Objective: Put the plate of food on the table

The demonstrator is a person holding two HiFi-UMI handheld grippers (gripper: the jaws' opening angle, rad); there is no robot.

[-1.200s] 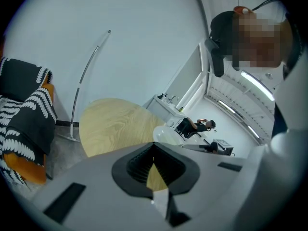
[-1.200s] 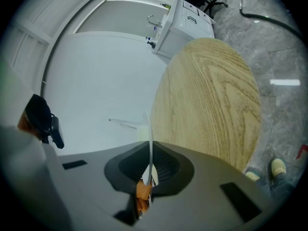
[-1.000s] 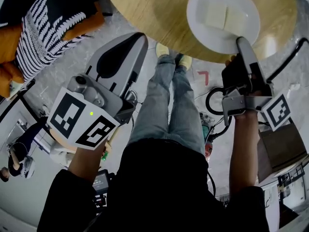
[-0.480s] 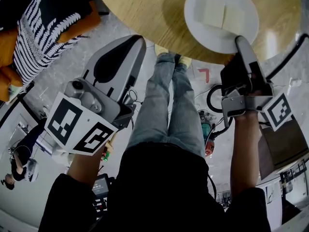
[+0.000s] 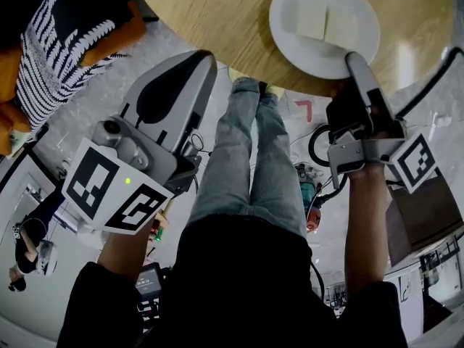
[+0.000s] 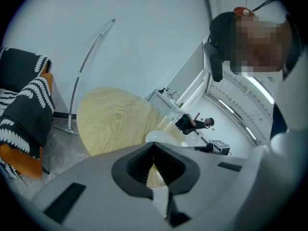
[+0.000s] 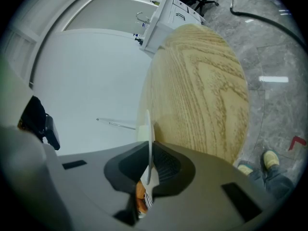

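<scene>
Round and of pale wood, the table [image 5: 217,20] fills the top of the head view, with grey stone floor [image 5: 304,122] under it. On its near part, toward 1 o'clock in that view, is the white plate [image 5: 290,46] with two pale slabs of food [image 5: 324,22]. The right gripper [image 5: 353,58] has its jaws closed tight on the plate's rim at about 5 o'clock of the plate. I cannot tell whether the plate already rests on the wood or is just above it. The left gripper [image 5: 199,62], toward 9 o'clock, has its jaws together with nothing between them. I judge the task is at the setting-down step. The next move calls for lowering until the plate sits flat, then opening the right jaws and pulling back without dragging it toward the near edge
</scene>
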